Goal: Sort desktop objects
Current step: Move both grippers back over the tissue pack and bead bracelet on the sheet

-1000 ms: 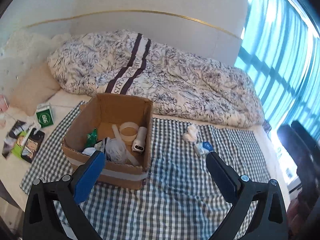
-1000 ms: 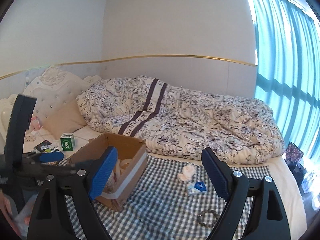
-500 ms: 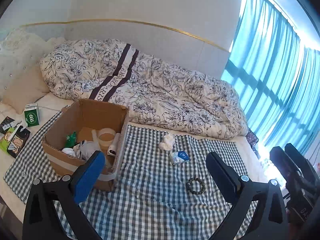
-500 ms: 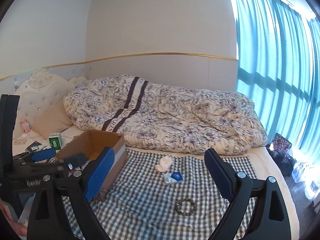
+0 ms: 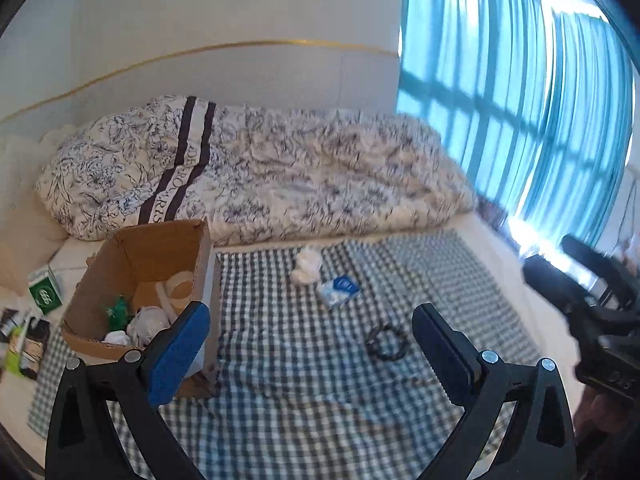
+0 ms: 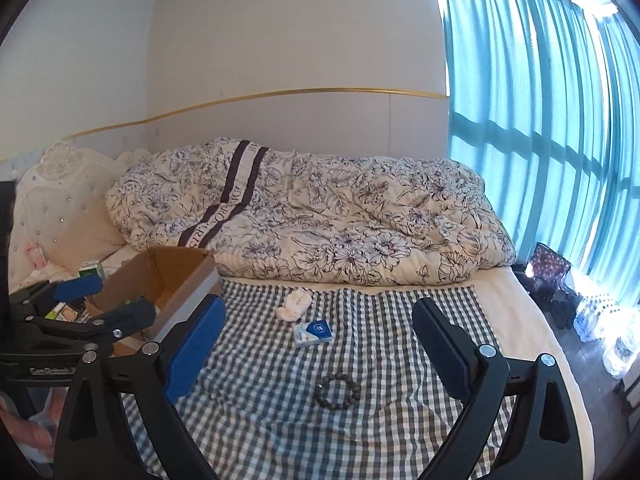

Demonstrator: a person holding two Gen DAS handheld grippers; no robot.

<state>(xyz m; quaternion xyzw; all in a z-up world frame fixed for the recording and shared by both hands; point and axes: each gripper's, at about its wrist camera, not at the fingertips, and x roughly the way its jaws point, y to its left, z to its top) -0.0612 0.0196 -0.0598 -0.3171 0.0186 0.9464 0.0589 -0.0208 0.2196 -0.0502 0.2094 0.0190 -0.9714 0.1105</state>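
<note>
Two views, one along each tool. My right tool (image 6: 318, 344) stood with its jaws wide apart and empty; they had widened a little over the preceding second. My left tool (image 5: 310, 340) was likewise spread, nothing between its pads.

Change from the earlier views: both tools had swung rightward across the bed, away from the box (image 5: 154, 280). A second earlier the box had filled the middle of the left view; now it sat at the left, and the loose items had come toward the centre.

Items still to be sorted, all on the checked cloth (image 6: 400, 320):
(a) a bead ring (image 6: 337, 390), nearest, lying flat between my right tool's jaws as seen along them, not touched;
(b) a blue-and-white packet (image 6: 313, 333), farther off;
(c) a white wad (image 6: 295, 304), just beyond the packet, near the quilt (image 6: 320, 216).

The box already held several things, among them a tape roll (image 5: 180, 286) and a green item (image 5: 117, 312). A green carton (image 5: 45, 295) and other packets lay off the cloth at the far left.

Reading: with both tools empty and turned toward the three items, I judged a fresh pick was beginning, the ring the likeliest target. Being low and flat on soft cloth, it would probably call for a steep, careful approach.
</note>
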